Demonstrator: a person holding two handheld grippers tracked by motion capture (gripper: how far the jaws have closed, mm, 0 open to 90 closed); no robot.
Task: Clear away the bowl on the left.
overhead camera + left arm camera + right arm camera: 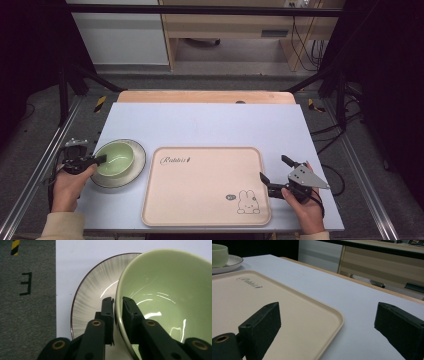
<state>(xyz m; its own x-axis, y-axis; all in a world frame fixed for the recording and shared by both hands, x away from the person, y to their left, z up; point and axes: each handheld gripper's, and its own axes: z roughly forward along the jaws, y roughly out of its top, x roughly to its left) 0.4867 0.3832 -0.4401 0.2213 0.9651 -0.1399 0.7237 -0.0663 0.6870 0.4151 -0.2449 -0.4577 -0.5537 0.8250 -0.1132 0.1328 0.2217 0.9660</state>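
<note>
The bowl [116, 158] is pale green and glossy, with white highlights inside. The plate [138, 154] beneath it is off-white with fine grey radial streaks and a thin dark brown rim line. The tray [205, 187] is plain beige, printed with dark cursive lettering at one corner and an outlined rabbit drawing at the opposite corner. The worktop [210, 125] is light bluish-grey with a wood-coloured far edge. Both sets of jaws are matt black with brass-coloured rivets. The floor [27, 315] is speckled grey, with a black mark and yellow-black striped tape.

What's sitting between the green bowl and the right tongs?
The beige tray, bare on top, lies between the green bowl and the right tongs, as the high view shows.
</note>
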